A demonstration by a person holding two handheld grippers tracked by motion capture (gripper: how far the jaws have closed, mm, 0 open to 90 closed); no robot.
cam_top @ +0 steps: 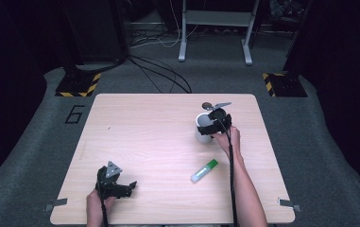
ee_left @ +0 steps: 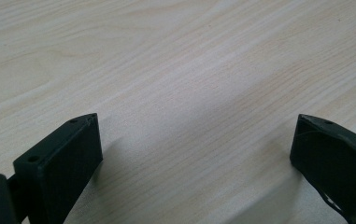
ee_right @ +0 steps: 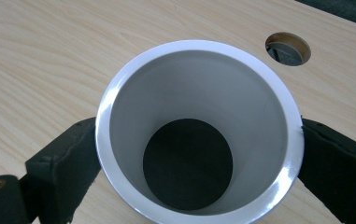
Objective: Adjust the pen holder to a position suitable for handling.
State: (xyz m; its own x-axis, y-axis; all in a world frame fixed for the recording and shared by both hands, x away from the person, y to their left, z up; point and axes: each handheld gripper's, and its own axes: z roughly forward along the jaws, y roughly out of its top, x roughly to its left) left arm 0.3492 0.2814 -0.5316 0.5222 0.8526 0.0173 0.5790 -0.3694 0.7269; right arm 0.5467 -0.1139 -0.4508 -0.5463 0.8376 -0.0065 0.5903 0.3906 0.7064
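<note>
the right gripper [ee_right: 199,154] clasps a white cup [ee_right: 199,135], upright, glossy-rimmed with a dark bottom, toward the worktop's [cam_top: 144,142] far right. the left gripper [ee_left: 196,149] gapes, holding nothing.

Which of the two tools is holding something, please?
The right tool: its jaws clasp the white cup. The left tool is open over bare table.

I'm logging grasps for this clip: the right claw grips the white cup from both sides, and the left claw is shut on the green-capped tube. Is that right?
Not quite. The right claw does grip the white cup from both sides, but the left claw is open with nothing but bare table between its jaws, as the left gripper view shows. The green-capped tube lies loose on the table.
</note>
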